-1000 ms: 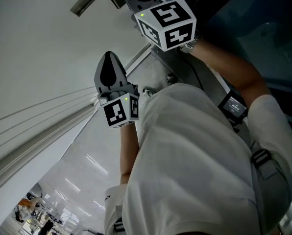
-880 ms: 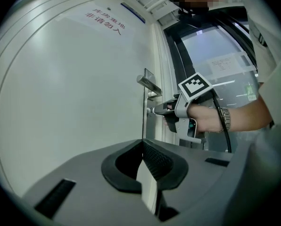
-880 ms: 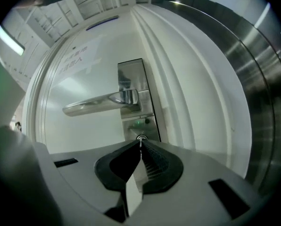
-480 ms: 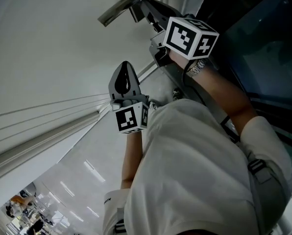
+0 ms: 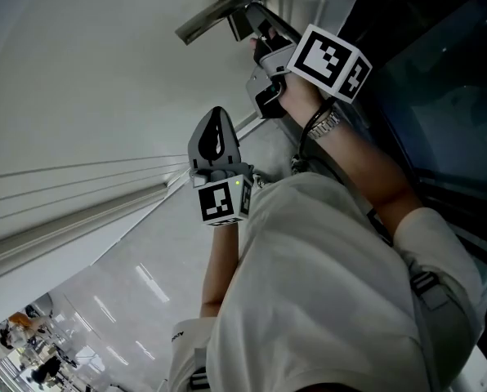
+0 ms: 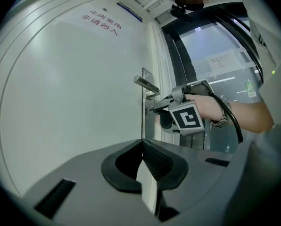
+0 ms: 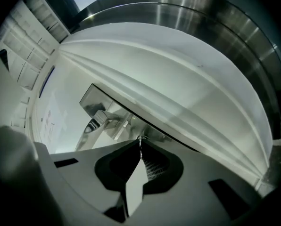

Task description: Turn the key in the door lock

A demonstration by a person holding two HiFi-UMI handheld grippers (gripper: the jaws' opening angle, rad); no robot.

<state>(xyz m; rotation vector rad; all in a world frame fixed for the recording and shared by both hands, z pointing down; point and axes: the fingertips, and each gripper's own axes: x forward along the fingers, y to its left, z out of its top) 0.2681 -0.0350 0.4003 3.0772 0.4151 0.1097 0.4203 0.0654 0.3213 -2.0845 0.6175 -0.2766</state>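
A white door (image 6: 70, 107) carries a silver lever handle (image 6: 146, 84) on a metal lock plate (image 7: 113, 108). My right gripper (image 6: 152, 109) points level at the lock just under the handle (image 5: 219, 15). In the right gripper view its jaws (image 7: 140, 146) are pressed together on a thin metal key (image 7: 140, 141) that stands edge-on at the plate. The keyhole itself is hidden behind the fingertips. My left gripper (image 5: 217, 114) hangs lower and away from the door, shut with nothing in it; its tips (image 6: 142, 144) face the door's edge.
A dark glass panel in a metal frame (image 6: 211, 51) stands right of the door. Red print (image 6: 102, 23) sits high on the door. The person's white shirt (image 5: 325, 284) fills the lower head view, over a glossy floor (image 5: 137, 300).
The right gripper has rolled about its own axis at the lock, its marker cube showing a different face. The left gripper has stayed about where it was.
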